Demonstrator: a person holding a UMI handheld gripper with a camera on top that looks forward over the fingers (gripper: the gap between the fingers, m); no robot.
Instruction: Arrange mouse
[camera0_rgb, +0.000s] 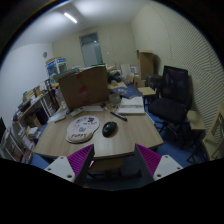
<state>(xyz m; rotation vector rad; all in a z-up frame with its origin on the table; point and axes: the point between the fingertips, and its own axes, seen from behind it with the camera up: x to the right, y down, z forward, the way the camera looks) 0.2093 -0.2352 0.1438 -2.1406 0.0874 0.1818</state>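
A black mouse (109, 128) lies on a light wooden table (120, 139), just right of a round patterned mouse mat (83, 128). My gripper (115, 160) is well back from the table, before its near edge, with the mouse far beyond the fingers. The two fingers with magenta pads (80, 158) stand wide apart and hold nothing.
A cardboard box (84, 86) stands at the table's back left. Papers and a book (130, 103) lie at the back right. A black office chair (172, 95) stands right of the table. Cluttered shelves (25, 115) line the left wall. A cabinet (147, 65) stands by the far wall.
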